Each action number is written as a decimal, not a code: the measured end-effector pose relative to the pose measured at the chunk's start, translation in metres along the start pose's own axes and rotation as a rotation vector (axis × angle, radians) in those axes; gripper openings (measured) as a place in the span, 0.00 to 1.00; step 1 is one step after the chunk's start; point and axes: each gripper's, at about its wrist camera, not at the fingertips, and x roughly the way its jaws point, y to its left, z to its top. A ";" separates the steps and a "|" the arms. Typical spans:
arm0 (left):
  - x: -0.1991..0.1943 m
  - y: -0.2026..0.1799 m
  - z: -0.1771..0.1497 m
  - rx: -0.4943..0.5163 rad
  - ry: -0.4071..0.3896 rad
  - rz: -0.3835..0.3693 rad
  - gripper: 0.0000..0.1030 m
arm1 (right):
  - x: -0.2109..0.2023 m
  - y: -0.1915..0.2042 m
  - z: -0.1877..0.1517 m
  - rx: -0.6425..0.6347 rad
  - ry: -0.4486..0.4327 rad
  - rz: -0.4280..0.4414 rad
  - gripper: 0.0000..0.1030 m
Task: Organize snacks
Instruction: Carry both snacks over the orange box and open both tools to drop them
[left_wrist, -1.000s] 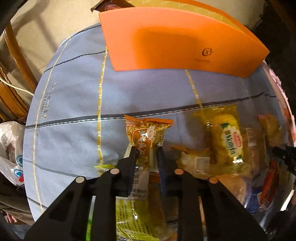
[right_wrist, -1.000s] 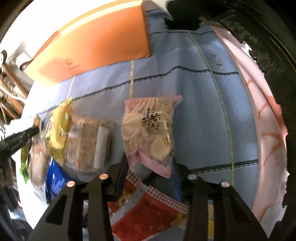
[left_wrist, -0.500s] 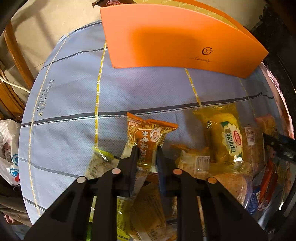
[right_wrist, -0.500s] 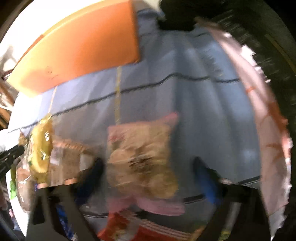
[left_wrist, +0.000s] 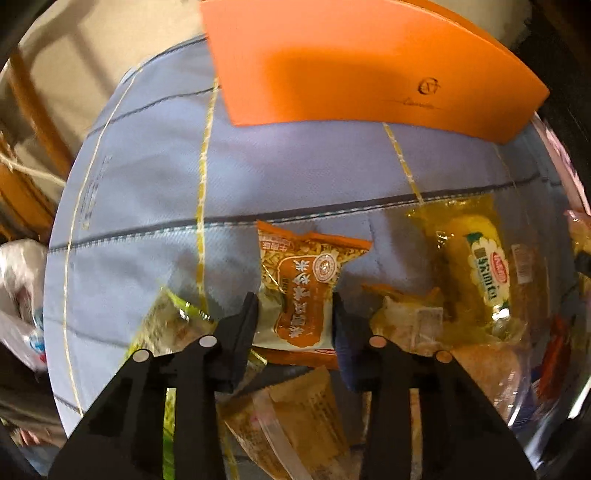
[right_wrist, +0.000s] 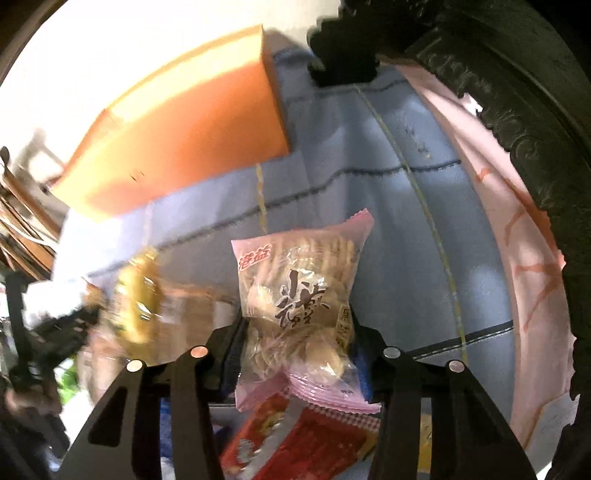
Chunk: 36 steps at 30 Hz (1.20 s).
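Snacks in both grippers, box straight ahead

Left gripper (left_wrist: 293, 317) had the orange snack packet (left_wrist: 304, 288) sitting between its fingers, long axis running away along them. The jaws looked apart with the pads at the packet's sides, so I honestly couldn't tell if it was a firm pinch or a release. Right gripper (right_wrist: 295, 332) looked clamped on the pink cracker bag (right_wrist: 299, 295), which hung up off the blue cloth (right_wrist: 402, 236). Rest of the pile, including a yellow corn pack (left_wrist: 476, 266), lay just to the left gripper's right. Farther out, the orange box (left_wrist: 354, 62) sat dead ahead of both, so probably that's the drop spot.
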 end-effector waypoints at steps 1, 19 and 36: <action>-0.007 -0.001 -0.001 0.016 -0.019 0.005 0.36 | -0.010 0.000 0.002 -0.005 -0.019 0.006 0.47; -0.146 0.006 0.119 -0.076 -0.320 -0.019 0.35 | -0.066 0.045 0.146 -0.088 -0.250 0.158 0.47; -0.122 0.006 0.179 -0.100 -0.407 0.041 0.96 | 0.003 0.106 0.211 -0.395 -0.264 0.026 0.97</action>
